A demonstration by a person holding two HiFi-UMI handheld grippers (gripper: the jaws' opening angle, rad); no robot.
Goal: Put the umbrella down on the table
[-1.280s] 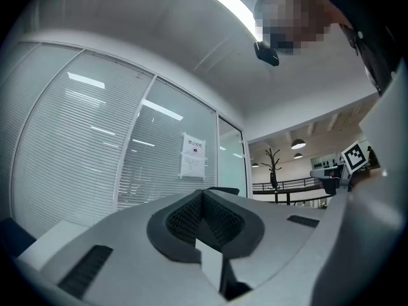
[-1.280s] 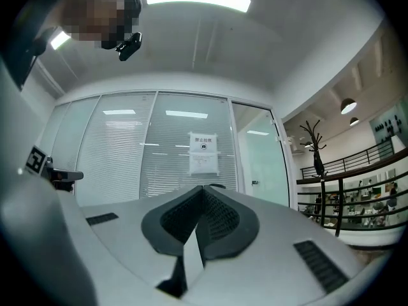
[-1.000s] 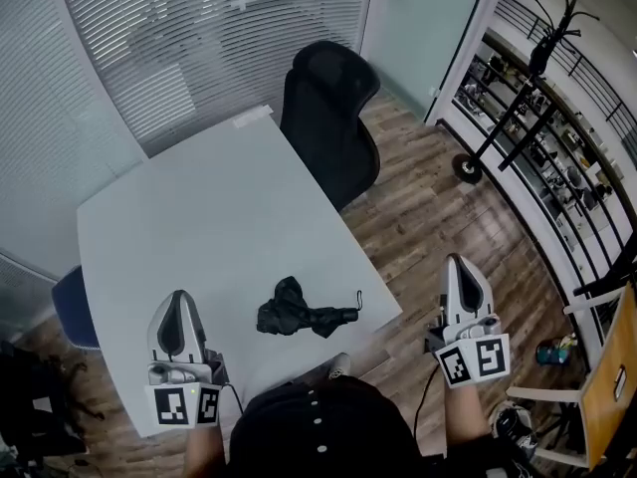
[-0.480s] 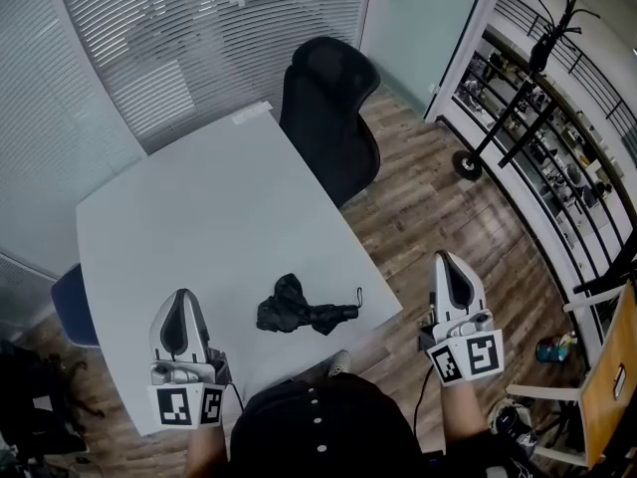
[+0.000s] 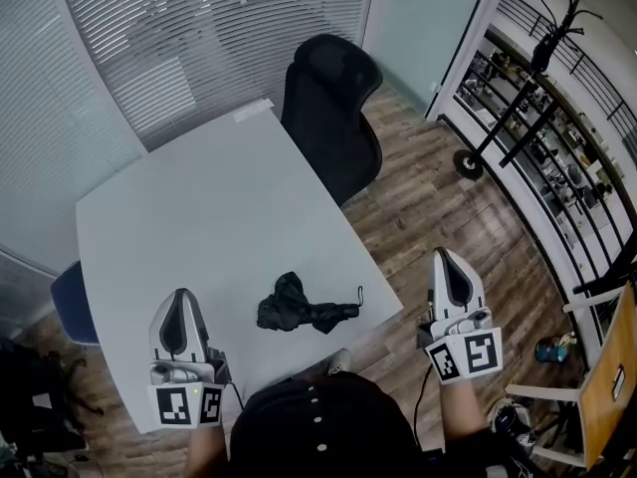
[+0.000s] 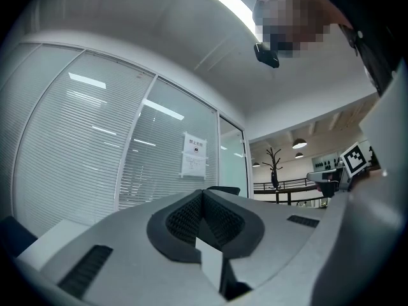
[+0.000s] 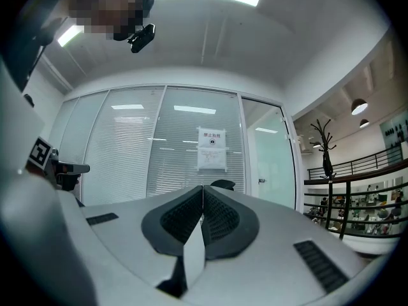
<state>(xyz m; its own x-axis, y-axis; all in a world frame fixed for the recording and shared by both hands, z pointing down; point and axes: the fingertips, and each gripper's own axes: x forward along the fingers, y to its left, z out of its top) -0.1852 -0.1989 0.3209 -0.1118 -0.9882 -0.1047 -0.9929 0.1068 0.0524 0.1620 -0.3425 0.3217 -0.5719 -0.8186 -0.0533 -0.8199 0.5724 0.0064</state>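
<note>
A folded black umbrella [image 5: 304,313] lies on the white table [image 5: 199,217] near its front right corner, with its strap loop toward the table's edge. My left gripper [image 5: 177,300] hovers over the table's front left part, well left of the umbrella, jaws shut and empty. Off the table's right side, my right gripper [image 5: 445,257] hangs over the wooden floor, also shut with nothing in it. In the left gripper view the left gripper [image 6: 203,193] has its jaws pressed together, and in the right gripper view the right gripper [image 7: 203,189] does too.
A black office chair [image 5: 331,108] stands at the table's far right side. A blue seat [image 5: 72,307] shows at the left edge. Glass walls with blinds [image 5: 189,38] close off the back. A coat stand [image 5: 518,93] and shelves [image 5: 567,167] are on the right, a wooden chair [image 5: 607,386] at the lower right.
My right gripper has shifted slightly left and up in the head view. The umbrella and the left gripper have stayed put.
</note>
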